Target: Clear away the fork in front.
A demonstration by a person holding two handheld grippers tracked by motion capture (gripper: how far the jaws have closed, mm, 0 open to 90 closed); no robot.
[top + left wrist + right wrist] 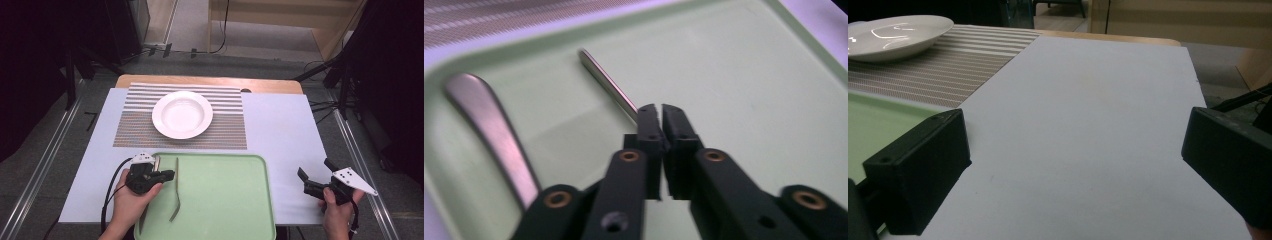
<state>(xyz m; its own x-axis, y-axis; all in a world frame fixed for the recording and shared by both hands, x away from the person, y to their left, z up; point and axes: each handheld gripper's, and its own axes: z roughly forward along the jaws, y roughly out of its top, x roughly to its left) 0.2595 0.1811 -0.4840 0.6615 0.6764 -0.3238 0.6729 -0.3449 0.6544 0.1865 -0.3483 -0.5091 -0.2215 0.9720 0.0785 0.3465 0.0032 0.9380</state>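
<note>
White table [280,130] carrying green tray [225,200] at near edge. Hovering left gripper [167,174], jaws nearly touching, over fork [176,190] at tray's left side. Right gripper [303,178] idling wide. Likely approaching; needing opening first.

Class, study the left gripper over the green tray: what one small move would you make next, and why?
Probably open the left gripper a little before lowering. Its fingers are nearly together just above the fork handle on the green tray, so as they stand they could not straddle it. The right gripper is open over the white table, away from the tray.
</note>
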